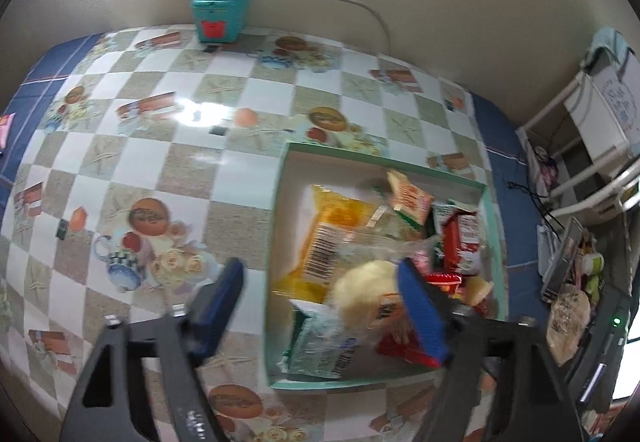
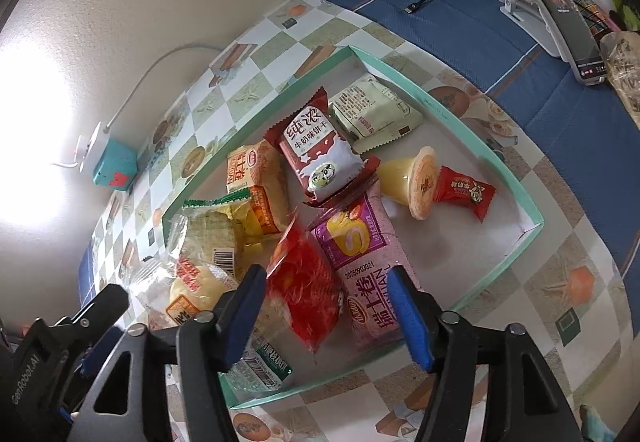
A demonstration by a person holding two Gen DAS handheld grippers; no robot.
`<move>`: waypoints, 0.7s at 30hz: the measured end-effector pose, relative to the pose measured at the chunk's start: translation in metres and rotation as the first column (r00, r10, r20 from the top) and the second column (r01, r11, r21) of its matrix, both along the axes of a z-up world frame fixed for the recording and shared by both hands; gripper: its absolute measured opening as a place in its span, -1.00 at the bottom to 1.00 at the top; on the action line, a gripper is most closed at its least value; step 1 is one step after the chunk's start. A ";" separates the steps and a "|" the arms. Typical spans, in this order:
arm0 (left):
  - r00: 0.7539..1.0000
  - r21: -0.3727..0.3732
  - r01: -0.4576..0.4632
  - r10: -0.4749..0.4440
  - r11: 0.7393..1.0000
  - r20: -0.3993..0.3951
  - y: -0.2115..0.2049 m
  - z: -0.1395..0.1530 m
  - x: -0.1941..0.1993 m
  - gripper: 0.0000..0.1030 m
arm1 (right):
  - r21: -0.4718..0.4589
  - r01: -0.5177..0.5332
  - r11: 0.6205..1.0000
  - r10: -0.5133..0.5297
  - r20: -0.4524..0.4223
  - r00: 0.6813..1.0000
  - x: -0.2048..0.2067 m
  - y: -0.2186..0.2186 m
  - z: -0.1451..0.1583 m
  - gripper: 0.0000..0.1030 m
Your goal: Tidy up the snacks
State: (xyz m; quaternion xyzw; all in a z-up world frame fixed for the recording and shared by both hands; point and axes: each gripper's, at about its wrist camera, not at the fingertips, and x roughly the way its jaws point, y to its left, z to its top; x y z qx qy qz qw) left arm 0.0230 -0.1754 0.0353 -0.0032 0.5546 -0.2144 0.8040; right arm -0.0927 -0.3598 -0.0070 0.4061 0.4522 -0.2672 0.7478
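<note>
Red snack pack (image 2: pixel 306 292) btwn open right claw (image 2: pixel 326 316) pads, untouched.

We recorded the left gripper (image 1: pixel 320 306) angled steeply downward, its blue-padded fingers (image 1: pixel 226 298) spread wide with nothing pressed between them. We recorded the right gripper (image 2: pixel 326 316) at a like downward tilt, its blue pads (image 2: pixel 408 316) parted and clamping nothing. In the right wrist view we noted the left gripper's black frame at lower left.
</note>
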 end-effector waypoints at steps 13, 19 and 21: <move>0.994 0.145 -0.109 0.106 0.983 0.028 0.037 -0.023 0.012 0.90 | -0.056 -0.083 0.995 0.082 -0.012 0.997 0.009 0.015 0.004 1.00; 0.993 0.139 -0.117 0.116 0.983 0.018 0.051 -0.025 0.005 0.91 | -0.122 -0.128 0.984 0.124 -0.038 0.991 0.008 0.030 0.010 1.00; 0.993 0.145 -0.117 0.115 0.982 0.021 0.056 -0.025 0.001 0.90 | -0.147 -0.146 0.978 0.140 -0.047 0.989 0.006 0.037 0.012 1.00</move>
